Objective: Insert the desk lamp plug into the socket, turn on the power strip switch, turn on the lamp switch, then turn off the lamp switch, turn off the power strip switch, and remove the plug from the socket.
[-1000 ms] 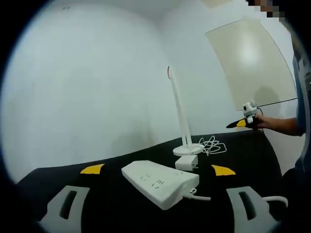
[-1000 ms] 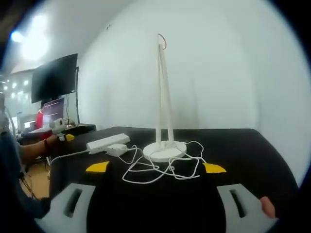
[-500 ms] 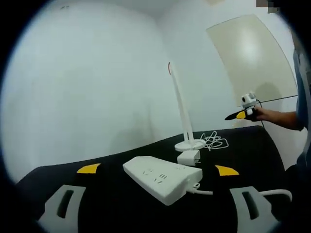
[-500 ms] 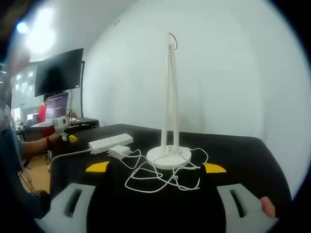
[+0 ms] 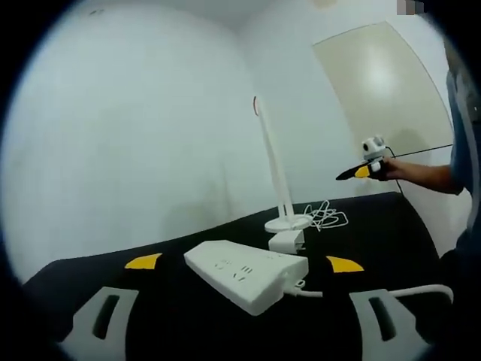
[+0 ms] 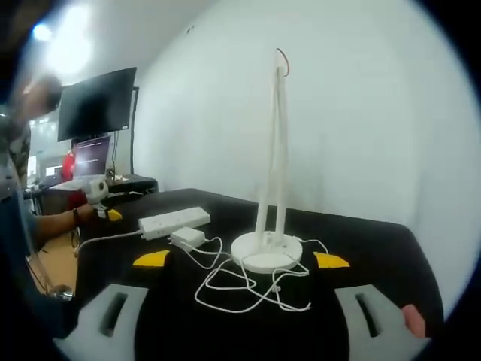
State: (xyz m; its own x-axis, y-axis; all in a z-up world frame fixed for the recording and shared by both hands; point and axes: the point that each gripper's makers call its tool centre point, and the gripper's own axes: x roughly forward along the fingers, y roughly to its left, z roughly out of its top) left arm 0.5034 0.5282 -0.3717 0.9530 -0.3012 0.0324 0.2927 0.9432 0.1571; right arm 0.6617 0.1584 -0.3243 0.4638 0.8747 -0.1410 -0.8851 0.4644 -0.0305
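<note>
The lamp (image 6: pixel 272 158) is a slim white one: a thin folded stem, upright, with a small red loop at the top, on a round flat base. It stands on the black desk (image 6: pixel 361 248). Its white cord (image 6: pixel 252 289) lies in loose tangled loops in front of the base and runs to the plug (image 6: pixel 186 238), a small white block lying flat on the desk just beside the power strip (image 6: pixel 174 222), not in a socket. In the left gripper view the power strip (image 5: pixel 244 272) is a long white bar with rows of sockets on top (its own thick cable leaves the near end toward the right), the plug (image 5: pixel 286 241) sits just behind it, and the lamp (image 5: pixel 274 177) stands farther back.

The left gripper (image 5: pixel 244 312) hangs above the desk near the strip, fingers spread wide and holding nothing. The right gripper (image 6: pixel 240 308) faces the lamp base, fingers likewise spread and empty; it also appears in a person's hand (image 5: pixel 402 171) at the far side.

Plain white walls rise behind the desk. A pale door (image 5: pixel 383 98) and a dark wall screen (image 6: pixel 96 104) stand farther off.
</note>
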